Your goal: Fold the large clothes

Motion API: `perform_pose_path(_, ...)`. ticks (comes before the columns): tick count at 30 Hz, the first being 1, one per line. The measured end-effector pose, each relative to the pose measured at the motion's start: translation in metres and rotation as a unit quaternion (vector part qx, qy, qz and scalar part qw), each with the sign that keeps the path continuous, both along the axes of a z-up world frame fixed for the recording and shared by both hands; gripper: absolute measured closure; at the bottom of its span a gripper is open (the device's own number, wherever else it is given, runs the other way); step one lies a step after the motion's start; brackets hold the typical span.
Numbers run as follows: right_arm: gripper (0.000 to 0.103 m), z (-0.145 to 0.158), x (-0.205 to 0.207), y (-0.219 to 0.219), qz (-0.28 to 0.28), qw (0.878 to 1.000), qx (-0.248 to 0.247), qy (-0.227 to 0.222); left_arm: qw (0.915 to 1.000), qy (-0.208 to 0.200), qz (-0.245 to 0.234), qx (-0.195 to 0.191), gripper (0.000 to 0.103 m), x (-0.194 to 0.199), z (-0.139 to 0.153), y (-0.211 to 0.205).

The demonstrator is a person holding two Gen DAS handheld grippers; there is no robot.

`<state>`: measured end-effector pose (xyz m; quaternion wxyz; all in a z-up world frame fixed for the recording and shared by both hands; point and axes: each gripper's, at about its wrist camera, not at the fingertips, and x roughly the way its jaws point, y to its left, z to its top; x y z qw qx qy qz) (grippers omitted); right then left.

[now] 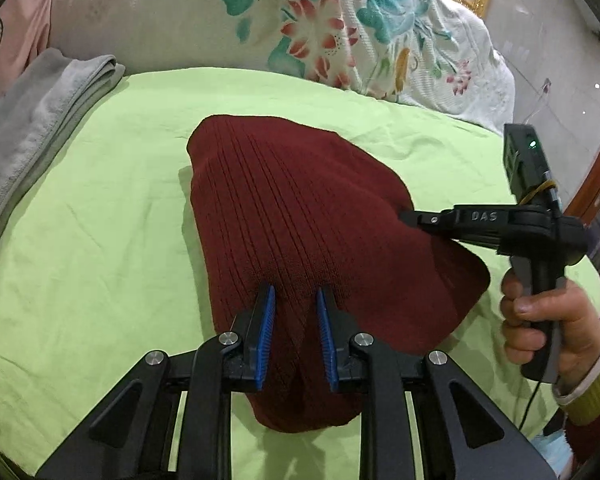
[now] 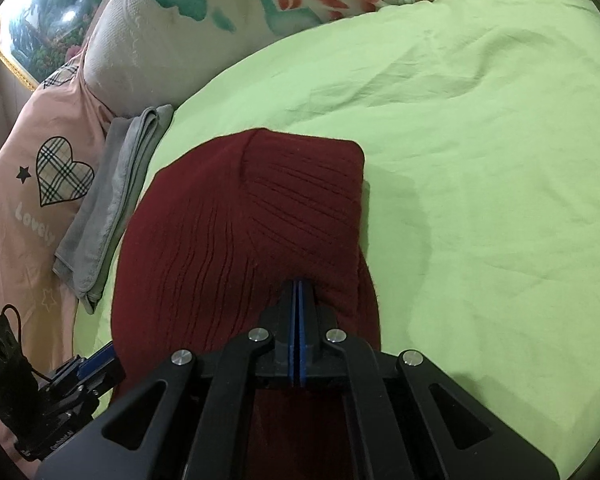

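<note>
The left gripper [image 1: 294, 300] has its blue pads [image 1: 265, 336] spread a little apart above the dark red sweater [image 1: 300, 216], with knit fabric showing in the gap and the pads not pressing on it. The right gripper [image 2: 299, 286] has its pads pressed tight together, their tips against the sweater's knit; whether a thin fold is caught between them cannot be told. A hand [image 1: 548, 320] in a yellow-cuffed sleeve grips its handle. The sweater lies folded in a rounded bundle near the middle of the light green bed sheet [image 1: 100, 200]. A folded grey towel [image 2: 112, 204] lies at the sheet's edge beside a pink pillow [image 2: 28, 216], with a flower-printed quilt [image 1: 260, 16] along the far edge and a gold-framed picture [image 2: 40, 28] behind.
</note>
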<state>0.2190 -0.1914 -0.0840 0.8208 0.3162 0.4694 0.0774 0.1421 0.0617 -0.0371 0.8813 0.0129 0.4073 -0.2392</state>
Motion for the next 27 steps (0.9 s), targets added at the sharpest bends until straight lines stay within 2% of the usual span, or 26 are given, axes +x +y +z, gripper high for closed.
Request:
perform_pose_path(7,0.099,0.036,-0.032,0.013,0.024,0.999,0.005,-0.041,0.9997,0.008,0.015,0.017,0.08,0.0,0.003,-0.002)
perform_pose_path(11,0.099,0.04,-0.05,0.024,0.038,0.998,-0.016,-0.039,0.9985,0.01,0.047,0.025,0.075,-0.008,0.014,0.001)
perform_pose_path(14,0.099,0.043,-0.057,0.024,0.037,0.998,-0.029,-0.041,0.9948,-0.007,0.087,0.054,0.065,-0.013,0.025,0.005)
perform_pose_path(17,0.099,0.046,-0.055,0.023,0.031,0.998,-0.036,-0.046,0.9928,-0.012,0.107,0.051,0.05,-0.012,0.031,0.011)
perform_pose_path(18,0.099,0.045,-0.054,0.025,0.031,0.998,-0.044,-0.044,0.9911,-0.012,0.117,0.064,0.047,-0.01,0.03,0.01)
perform_pose_path(21,0.099,0.035,-0.047,0.027,0.026,0.997,-0.062,-0.022,0.9892,-0.004,0.118,0.086,0.047,-0.005,0.021,0.005)
perform_pose_path(24,0.099,0.017,-0.041,0.026,0.029,0.998,-0.058,0.002,0.9885,0.005,0.112,0.101,0.046,0.0,0.01,-0.001)
perform_pose_path(27,0.099,0.014,-0.043,0.024,0.027,0.998,-0.054,0.0,0.986,-0.002,0.112,0.124,0.043,0.001,0.005,-0.007)
